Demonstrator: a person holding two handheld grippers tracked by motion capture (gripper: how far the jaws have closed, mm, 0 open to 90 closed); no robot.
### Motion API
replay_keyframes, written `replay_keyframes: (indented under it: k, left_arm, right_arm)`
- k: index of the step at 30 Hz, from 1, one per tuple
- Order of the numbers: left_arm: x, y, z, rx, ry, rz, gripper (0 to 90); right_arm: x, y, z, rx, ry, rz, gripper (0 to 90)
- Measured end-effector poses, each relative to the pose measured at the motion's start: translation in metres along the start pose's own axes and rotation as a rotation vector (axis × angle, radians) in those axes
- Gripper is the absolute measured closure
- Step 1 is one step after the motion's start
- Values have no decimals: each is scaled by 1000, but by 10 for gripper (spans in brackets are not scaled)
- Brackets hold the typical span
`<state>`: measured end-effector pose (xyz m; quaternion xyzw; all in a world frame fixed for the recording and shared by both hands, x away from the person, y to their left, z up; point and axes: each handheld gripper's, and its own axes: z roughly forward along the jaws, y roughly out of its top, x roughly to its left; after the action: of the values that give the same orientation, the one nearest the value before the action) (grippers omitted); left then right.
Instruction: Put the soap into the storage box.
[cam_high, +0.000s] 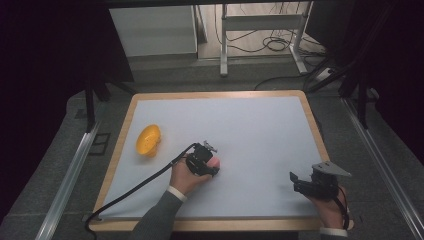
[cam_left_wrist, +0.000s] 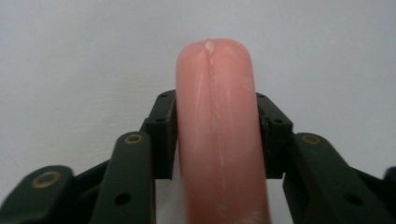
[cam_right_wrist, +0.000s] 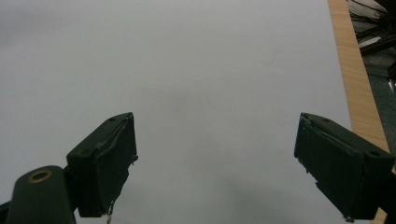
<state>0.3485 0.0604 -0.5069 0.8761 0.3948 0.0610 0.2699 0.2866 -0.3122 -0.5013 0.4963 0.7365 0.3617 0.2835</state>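
Left gripper (cam_left_wrist: 217, 135) jaws clamped on pink sausage (cam_left_wrist: 217, 121), right gripper (cam_right_wrist: 215, 158) jaws wide apart, no legible writing

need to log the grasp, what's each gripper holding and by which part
The left gripper is shut on the pink sausage, pads on its two long sides, rounded tip beyond. The right gripper is open, holding nothing.

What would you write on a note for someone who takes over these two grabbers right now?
Left gripper: shut on the pink sausage, pads pressing both its sides, low over the white mat.
Right gripper: open, nothing between its jaws, near the mat's right edge.
Yellow bowl: lying tipped on the mat's left side, apart from both grippers.
Done: sausage gripped.
Left: probably lift it and carry it to the bowl, though that is a guess.
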Motion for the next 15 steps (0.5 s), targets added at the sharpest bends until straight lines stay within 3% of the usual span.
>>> replay_keyframes:
  k: [7, 15]
  left_arm:
    - [3, -1, -3, 13, 20, 18, 600]
    - [4, 0, -18, -26, 8, 34, 600]
  right_arm:
    - [-2, 1, -2, -8, -7, 10, 127]
    - [-4, 0, -3, -11, -18, 20, 127]
